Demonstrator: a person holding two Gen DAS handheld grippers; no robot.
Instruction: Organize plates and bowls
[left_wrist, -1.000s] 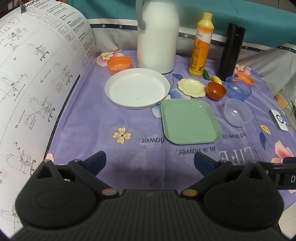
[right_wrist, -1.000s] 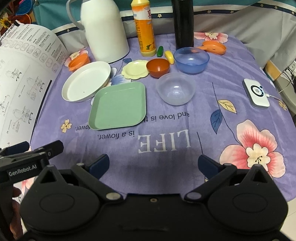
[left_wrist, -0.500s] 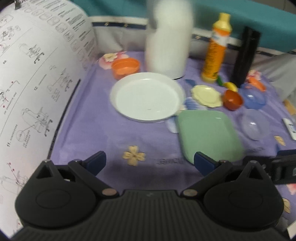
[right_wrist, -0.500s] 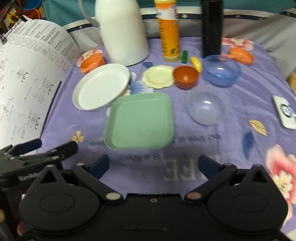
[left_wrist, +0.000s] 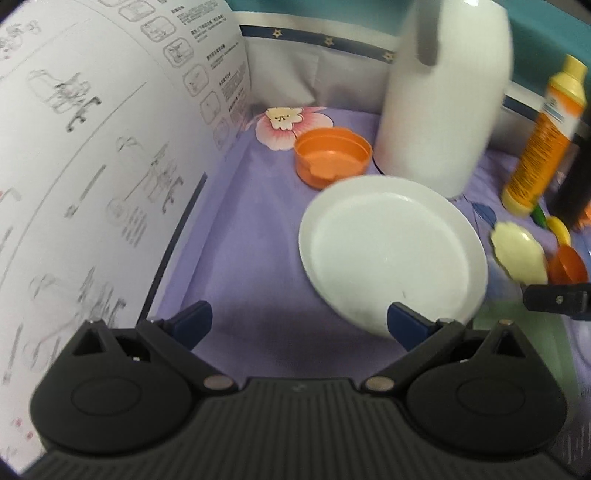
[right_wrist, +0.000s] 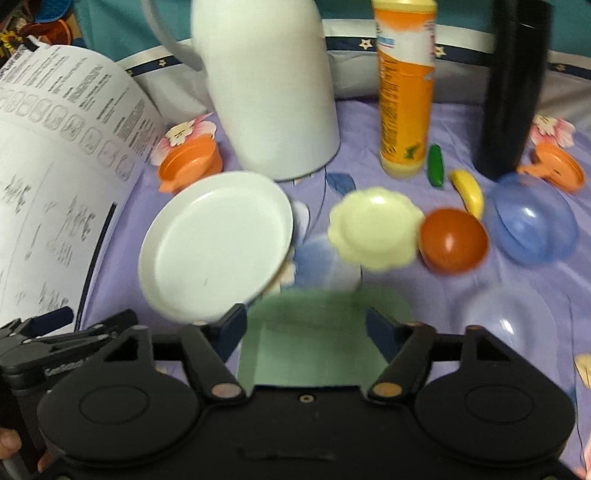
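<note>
White plate (left_wrist: 391, 254) lies left of the green plate (right_wrist: 317, 339) on our table (left_wrist: 255, 236); our left hand-held gripper (left_wrist: 299, 325) and right hand-held gripper (right_wrist: 306, 326) gape wide, holding nothing.

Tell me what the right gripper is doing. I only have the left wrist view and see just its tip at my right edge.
Observer: The right gripper is open, with the green square plate showing between its fingers. I cannot tell if they touch.
Operator: Any bowls past the red one?
Observer: Yes. A blue bowl sits right of the red bowl, and a clear bowl sits nearer the camera.
Operator: What is behind the blue bowl?
Observer: An orange lid, beside the black flask.
</note>
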